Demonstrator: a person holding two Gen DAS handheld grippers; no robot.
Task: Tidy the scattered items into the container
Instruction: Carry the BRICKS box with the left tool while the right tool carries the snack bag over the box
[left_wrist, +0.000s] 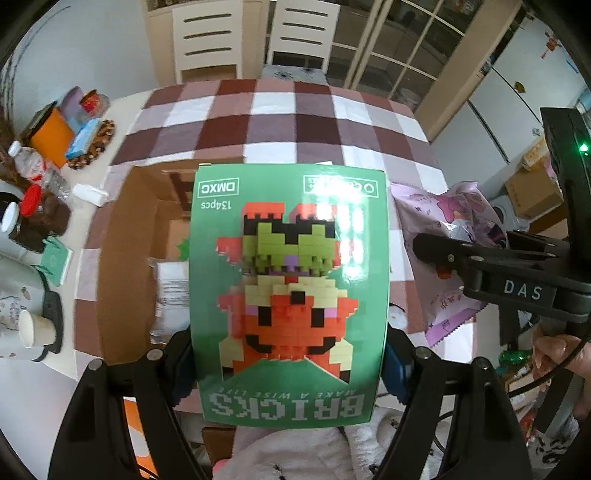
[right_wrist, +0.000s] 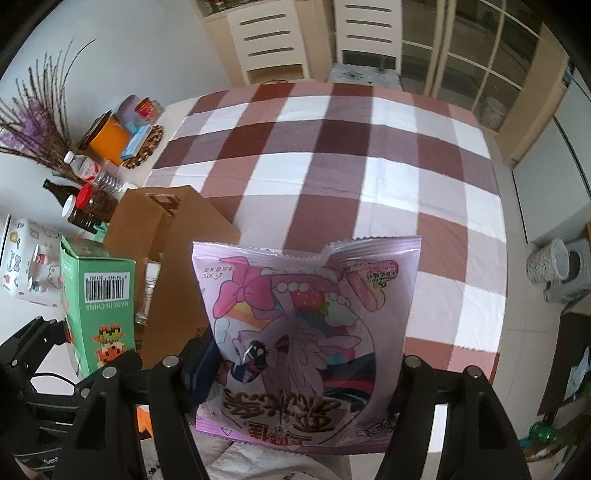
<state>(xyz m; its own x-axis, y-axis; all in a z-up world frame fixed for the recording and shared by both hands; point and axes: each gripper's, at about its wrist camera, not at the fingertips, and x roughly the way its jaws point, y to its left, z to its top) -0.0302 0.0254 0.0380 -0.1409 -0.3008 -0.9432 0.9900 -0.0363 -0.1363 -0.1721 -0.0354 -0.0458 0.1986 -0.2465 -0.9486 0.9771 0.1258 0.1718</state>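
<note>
Bricks box (right_wrist: 98, 306) left of pouch (right_wrist: 306, 332) (beside)

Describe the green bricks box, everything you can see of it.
The green bricks box is glossy printed cardboard showing a pixel-style brick figure, with "BRICKS", "DMXC" and "134pcs" upside down in the left wrist view. Its side carries a barcode. The left gripper clamps its two sides, holding it above the open cardboard box.

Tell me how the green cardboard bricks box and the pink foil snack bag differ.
The green cardboard bricks box is rigid and flat-sided; the pink foil snack bag is soft and crinkled. The box shows a blocky toy figure, the bag a cartoon pony. Shared: each is clamped in one gripper, above the checked table.
</note>
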